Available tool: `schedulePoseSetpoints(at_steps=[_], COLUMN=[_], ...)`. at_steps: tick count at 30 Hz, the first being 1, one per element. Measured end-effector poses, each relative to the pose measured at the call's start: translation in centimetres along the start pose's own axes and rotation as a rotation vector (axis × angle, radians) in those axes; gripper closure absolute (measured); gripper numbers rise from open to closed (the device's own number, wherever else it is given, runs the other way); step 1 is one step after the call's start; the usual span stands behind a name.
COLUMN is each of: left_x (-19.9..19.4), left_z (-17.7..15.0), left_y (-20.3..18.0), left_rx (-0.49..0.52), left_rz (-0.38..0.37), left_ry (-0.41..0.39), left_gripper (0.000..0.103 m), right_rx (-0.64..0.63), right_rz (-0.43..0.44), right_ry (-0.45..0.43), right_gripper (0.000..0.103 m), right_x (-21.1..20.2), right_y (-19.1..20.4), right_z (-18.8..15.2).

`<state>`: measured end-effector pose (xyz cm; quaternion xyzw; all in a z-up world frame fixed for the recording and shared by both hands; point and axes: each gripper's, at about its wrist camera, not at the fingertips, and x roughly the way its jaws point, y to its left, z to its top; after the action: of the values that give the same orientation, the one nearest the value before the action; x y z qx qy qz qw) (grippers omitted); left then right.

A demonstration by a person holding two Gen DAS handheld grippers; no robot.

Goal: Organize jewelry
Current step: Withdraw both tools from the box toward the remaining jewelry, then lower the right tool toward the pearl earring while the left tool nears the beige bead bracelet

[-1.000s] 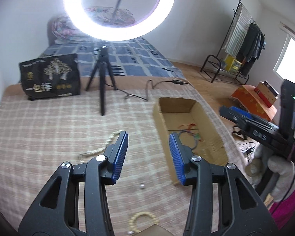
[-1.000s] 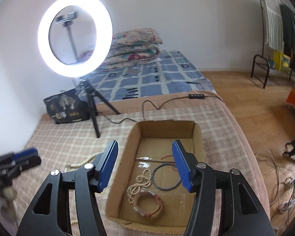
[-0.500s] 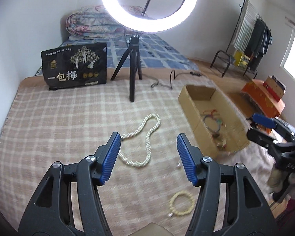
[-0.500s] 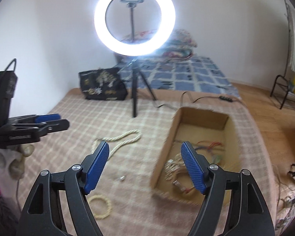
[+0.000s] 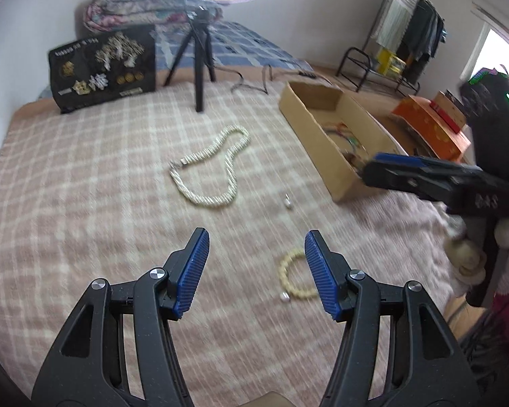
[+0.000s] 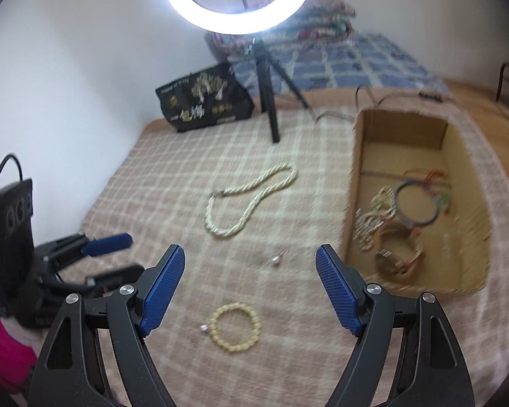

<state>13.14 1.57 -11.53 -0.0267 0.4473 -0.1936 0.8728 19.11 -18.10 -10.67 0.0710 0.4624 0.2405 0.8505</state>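
both grippers are spread and hold nothing: left gripper (image 5: 256, 264), right gripper (image 6: 251, 288). left of the box (image 6: 351, 183) on the blanket (image 6: 173, 183) lie a rope necklace (image 6: 251, 200), a small bead (image 6: 276, 259) and, nearest, a bead bracelet (image 6: 236, 327). more jewelry (image 6: 395, 224) lies inside the box.

Black bag (image 5: 102, 68): characters "一包梅"

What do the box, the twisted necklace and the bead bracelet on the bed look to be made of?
Open brown box: matte corrugated cardboard, judging by its raw tan walls and ragged cut rim.
Cream twisted rope necklace: looks like small pale beads or cord strands wound together, with a slight sheen; blur leaves that open.
Small yellowish bead bracelet: round matte beads, possibly wood or resin.
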Motion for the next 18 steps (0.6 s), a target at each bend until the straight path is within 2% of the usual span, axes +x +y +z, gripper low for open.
schedulePoseSetpoints(at_steps=[1, 2, 4, 6, 7, 10, 11, 18], left_x=[0.2, 0.5, 1.1, 1.6, 2.0, 2.8, 3.1, 4.7], left_z=[-0.4, -0.7, -1.7, -2.6, -3.1, -3.9, -4.2, -4.9], left_y=[-0.2, -0.5, -1.0, -1.5, -1.7, -2.1, -2.3, -2.6], left_rx=[0.009, 0.020, 0.044, 0.068, 0.079, 0.097, 0.100, 0.104], left_rz=[-0.012, -0.023, -0.041, -0.055, -0.063, -0.078, -0.084, -0.085], left_ry=[0.017, 0.036, 0.069, 0.096, 0.111, 0.148, 0.157, 0.189], left_gripper=[0.055, 0.060, 0.063, 0.066, 0.072, 0.073, 0.073, 0.073], right_rx=[0.016, 0.041, 0.071, 0.099, 0.110, 0.134, 0.136, 0.131], right_rz=[0.010, 0.021, 0.029, 0.031, 0.033, 0.031, 0.017, -0.061], right_ry=[0.017, 0.038, 0.063, 0.089, 0.100, 0.140, 0.152, 0.194], right_gripper=[0.024, 0.024, 0.029, 0.042, 0.044, 0.054, 0.060, 0.072], right_x=[0.5, 1.1, 1.9, 2.9, 3.3, 4.9, 5.4, 8.0], right_y=[0.0, -0.1, -0.3, -0.4, -0.5, -0.7, -0.7, -1.4], right_z=[0.0, -0.1, -0.2, -0.4, -0.4, -0.6, -0.6, -0.6])
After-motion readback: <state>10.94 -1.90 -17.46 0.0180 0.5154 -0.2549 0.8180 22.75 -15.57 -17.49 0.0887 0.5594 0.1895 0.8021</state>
